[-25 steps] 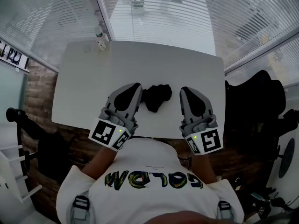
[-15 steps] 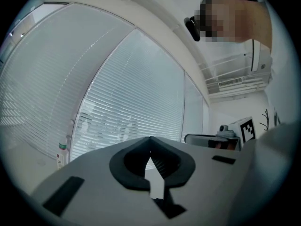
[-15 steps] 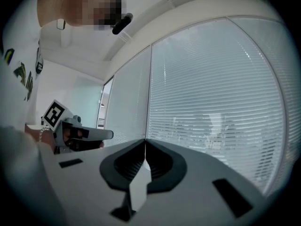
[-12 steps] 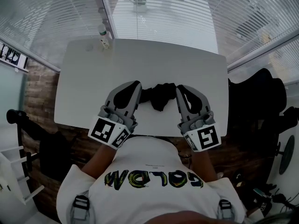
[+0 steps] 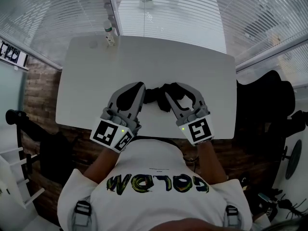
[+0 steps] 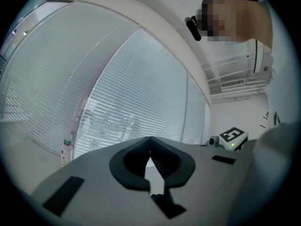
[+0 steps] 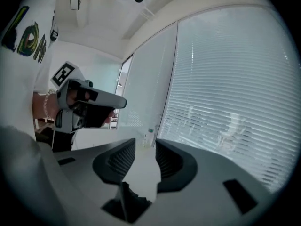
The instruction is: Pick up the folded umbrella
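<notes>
The left tongs (image 6: 150, 141) are closed tip to tip, with nothing in them. The right tongs (image 7: 145, 149) stand partly apart, having just been opening, and only bare desk (image 5: 192, 66) shows in their gap. The folded umbrella (image 5: 155, 97), a black bundle, lies on the desk between the two tongs. It is just beside the left tips and either touching or under the right ones; I cannot tell which. Beyond both tongs, at the desk's far left corner, a small bottle (image 5: 110, 34) stands before the window blinds (image 5: 168, 8).
</notes>
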{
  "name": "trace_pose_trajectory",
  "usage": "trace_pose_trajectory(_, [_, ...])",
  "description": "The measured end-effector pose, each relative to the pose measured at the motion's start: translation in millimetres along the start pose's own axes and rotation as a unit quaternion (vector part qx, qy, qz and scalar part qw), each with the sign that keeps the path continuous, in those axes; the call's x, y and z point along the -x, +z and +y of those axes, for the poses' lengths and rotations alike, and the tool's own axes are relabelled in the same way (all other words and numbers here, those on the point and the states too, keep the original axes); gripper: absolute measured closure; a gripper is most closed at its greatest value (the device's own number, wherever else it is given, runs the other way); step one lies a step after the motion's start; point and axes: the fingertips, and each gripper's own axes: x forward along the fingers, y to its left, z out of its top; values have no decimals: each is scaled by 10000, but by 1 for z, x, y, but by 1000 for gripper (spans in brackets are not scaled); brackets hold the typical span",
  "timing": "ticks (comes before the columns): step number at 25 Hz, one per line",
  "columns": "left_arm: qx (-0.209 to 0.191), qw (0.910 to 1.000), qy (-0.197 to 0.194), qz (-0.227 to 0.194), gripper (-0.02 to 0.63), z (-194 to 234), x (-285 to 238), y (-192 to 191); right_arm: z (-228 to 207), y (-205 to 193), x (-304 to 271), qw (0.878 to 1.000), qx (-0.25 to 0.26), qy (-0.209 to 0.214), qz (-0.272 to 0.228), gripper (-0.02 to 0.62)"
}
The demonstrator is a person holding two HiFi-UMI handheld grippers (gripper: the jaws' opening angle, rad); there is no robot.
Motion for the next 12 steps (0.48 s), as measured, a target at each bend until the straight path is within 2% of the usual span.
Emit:
trace_pose_trajectory(5, [22, 10000, 19, 20, 595, 4, 3, -2, 27, -36, -35, 9964, 265, 606, 532, 398])
trace_pose_trajectory(12, [40, 10000, 83, -21, 595, 13, 7, 1, 59, -84, -73, 9757, 1098, 1322, 1360, 335])
